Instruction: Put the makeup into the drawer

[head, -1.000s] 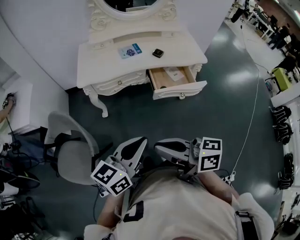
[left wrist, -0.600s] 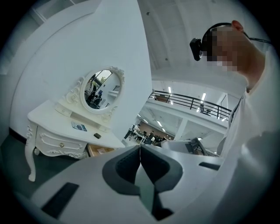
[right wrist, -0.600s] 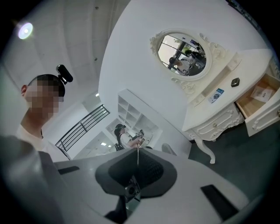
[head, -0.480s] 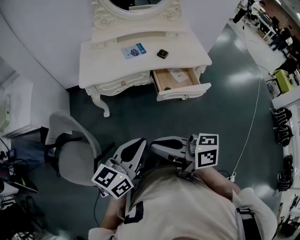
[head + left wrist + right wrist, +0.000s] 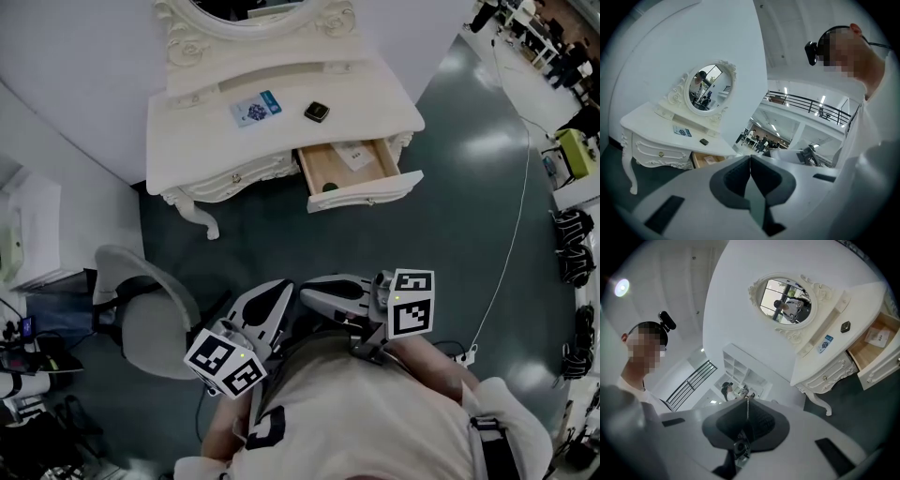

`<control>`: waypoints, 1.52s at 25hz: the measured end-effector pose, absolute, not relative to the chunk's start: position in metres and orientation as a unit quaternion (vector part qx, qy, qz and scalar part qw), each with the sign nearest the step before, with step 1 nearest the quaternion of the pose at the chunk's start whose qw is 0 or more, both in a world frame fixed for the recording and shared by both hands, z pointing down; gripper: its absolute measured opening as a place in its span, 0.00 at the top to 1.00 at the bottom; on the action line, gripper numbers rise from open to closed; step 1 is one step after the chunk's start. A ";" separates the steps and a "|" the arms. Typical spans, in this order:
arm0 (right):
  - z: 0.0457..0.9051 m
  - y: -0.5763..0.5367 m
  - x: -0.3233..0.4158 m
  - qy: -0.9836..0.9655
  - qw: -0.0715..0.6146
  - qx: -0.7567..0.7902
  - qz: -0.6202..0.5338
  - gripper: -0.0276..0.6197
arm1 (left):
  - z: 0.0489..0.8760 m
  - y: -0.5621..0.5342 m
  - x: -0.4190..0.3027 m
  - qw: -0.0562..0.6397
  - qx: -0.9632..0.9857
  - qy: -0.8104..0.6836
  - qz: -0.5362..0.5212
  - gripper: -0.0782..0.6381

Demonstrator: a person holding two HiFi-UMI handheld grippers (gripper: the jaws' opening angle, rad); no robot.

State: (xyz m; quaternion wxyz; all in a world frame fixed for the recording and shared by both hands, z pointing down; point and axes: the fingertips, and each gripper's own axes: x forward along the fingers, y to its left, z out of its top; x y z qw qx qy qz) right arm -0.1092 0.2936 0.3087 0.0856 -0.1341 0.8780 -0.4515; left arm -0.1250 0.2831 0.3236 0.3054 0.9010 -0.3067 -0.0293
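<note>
One chair (image 5: pixel 150 323) stands near the dressing table (image 5: pixel 187 117); drawer (image 5: pixel 366 194) open.

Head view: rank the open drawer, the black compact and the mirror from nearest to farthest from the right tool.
1. Open drawer, low at the front, closest to the right tool.
2. Black compact, on the tabletop above it.
3. Mirror, at the wall, behind both.

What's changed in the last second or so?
The person seems to have edged slightly closer to the dressing table, both grippers carried along. Nothing grasped or released: the left gripper and right gripper stay shut and empty. The drawer stays open; the dark compact and blue-and-white packet remain on the tabletop.
</note>
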 end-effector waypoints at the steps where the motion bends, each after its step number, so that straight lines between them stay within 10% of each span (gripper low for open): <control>1: 0.309 0.286 -0.102 0.876 0.090 -0.135 -0.453 0.91 | 0.323 0.276 -0.119 0.305 0.901 -0.307 -0.026 0.84; 34: 0.339 0.016 0.065 0.905 0.023 -0.270 -0.327 0.91 | 0.327 0.079 0.008 0.299 0.887 -0.350 0.001 0.84; 38: 0.351 -0.025 0.056 0.895 -0.009 -0.317 -0.315 0.57 | 0.326 0.045 -0.003 0.306 0.897 -0.318 -0.011 0.84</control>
